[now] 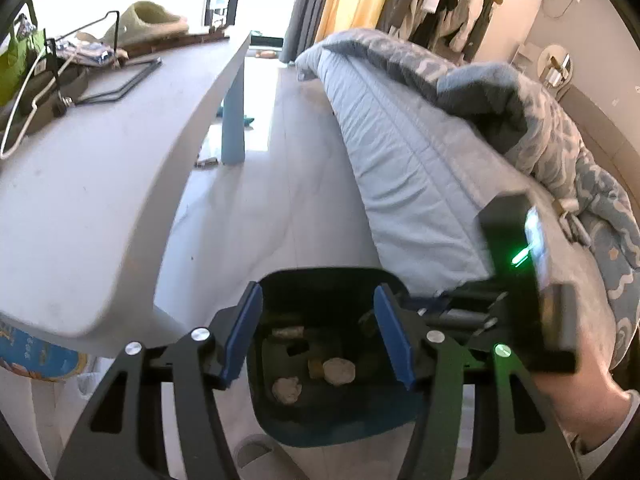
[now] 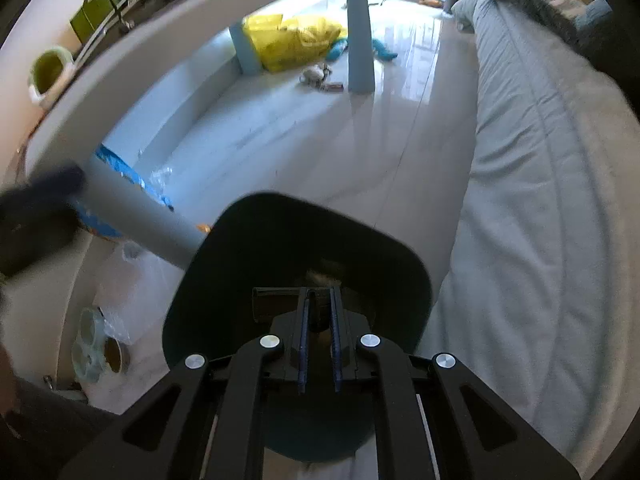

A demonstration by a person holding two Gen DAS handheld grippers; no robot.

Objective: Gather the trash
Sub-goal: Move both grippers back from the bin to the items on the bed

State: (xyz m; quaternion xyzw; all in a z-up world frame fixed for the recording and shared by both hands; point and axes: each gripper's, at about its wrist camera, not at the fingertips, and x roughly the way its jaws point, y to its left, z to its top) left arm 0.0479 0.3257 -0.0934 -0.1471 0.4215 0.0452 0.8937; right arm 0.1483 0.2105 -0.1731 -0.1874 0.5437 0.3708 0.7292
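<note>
A dark teal trash bin (image 1: 320, 284) stands on the floor between the white table and the bed. Several crumpled pale scraps (image 1: 338, 370) lie at its bottom. My left gripper (image 1: 318, 336) is open and empty, its blue pads (image 1: 240, 336) spread over the bin's mouth. The right gripper's body (image 1: 516, 264) with a green light hangs at the bin's right side. In the right wrist view my right gripper (image 2: 320, 320) is over the bin (image 2: 256, 240), jaws nearly closed on a small dark piece of trash (image 2: 320, 308).
White table (image 1: 80, 208) at left with blue legs (image 1: 234, 120), clutter on its far end. Bed with blue-grey quilt (image 1: 420, 152) at right. Yellow bag (image 2: 296, 40) and small litter (image 2: 320, 76) lie under the table. Tape rolls (image 2: 100, 344) lie left of the bin.
</note>
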